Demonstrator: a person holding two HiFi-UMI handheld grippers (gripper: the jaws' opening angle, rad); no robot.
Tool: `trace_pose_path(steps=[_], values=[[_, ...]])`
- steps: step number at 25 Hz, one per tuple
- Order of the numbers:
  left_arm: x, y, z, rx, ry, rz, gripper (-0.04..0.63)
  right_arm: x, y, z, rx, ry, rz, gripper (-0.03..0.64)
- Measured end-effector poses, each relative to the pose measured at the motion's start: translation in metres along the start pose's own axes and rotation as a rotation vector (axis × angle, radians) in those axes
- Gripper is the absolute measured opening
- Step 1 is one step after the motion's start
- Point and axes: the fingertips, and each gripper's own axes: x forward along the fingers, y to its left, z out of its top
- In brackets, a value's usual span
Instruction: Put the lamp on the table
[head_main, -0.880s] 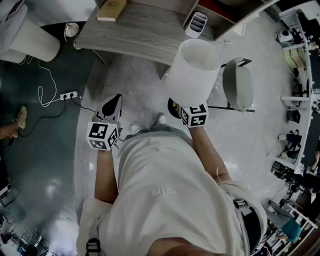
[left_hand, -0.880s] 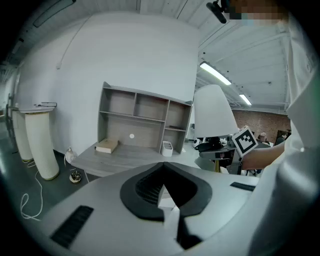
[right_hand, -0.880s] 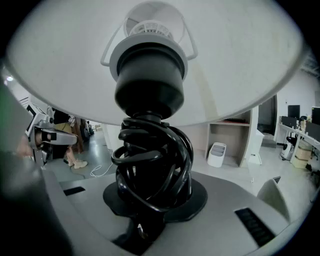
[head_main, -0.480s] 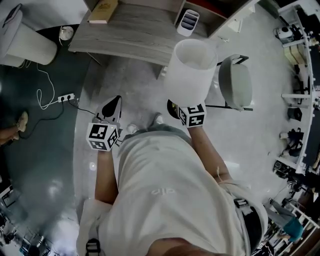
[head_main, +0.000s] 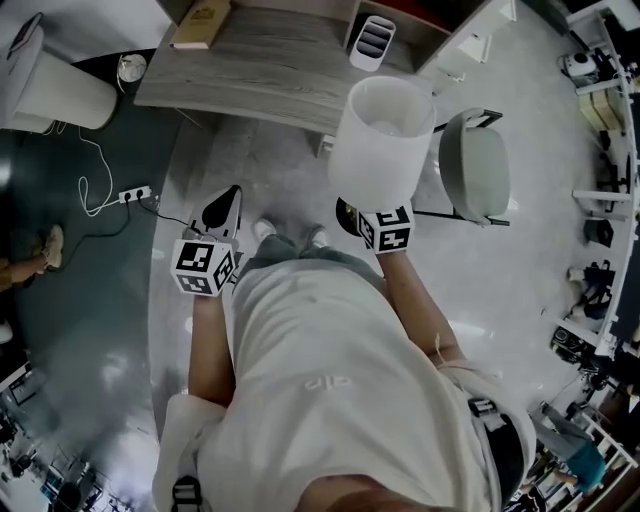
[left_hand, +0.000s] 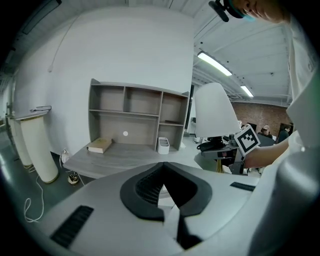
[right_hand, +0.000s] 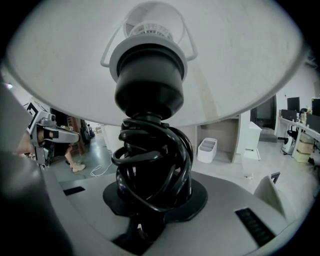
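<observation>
The left gripper (head_main: 228, 205) hangs at the person's left side, jaws closed together on nothing and aimed toward the table (head_main: 250, 70). With no load, it is judged to be in reserve. The table carries a book (head_main: 203, 20) at its left end and a white organizer (head_main: 372, 40) toward its right. The bare wood between them is the likely set-down area. The lamp (head_main: 382, 140) is in the air in front of the table, not yet on it. The right gripper (right_hand: 150, 200) clamps the lamp's stem below the socket, where the black cord (right_hand: 150, 155) is coiled. Gripping there contains the cord and holds the shade upright. A grey chair (head_main: 478, 165) stands just right of the lamp.
</observation>
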Motion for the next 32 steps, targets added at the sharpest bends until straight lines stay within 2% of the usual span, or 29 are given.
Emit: trace_pose_path(steps=[9, 19, 32], values=[[0.035, 0.034, 0.021, 0.022, -0.013, -0.041, 0.014, 0.040, -0.007, 0.019, 0.012, 0.012, -0.021, 0.107], [0.077, 0.124, 0.055, 0.015, -0.026, -0.089, 0.014, 0.118, -0.005, 0.062, 0.033, 0.023, -0.080, 0.109], [0.092, 0.218, 0.067, 0.035, -0.023, -0.151, 0.014, 0.210, 0.029, 0.100, 0.045, 0.041, -0.106, 0.108]])
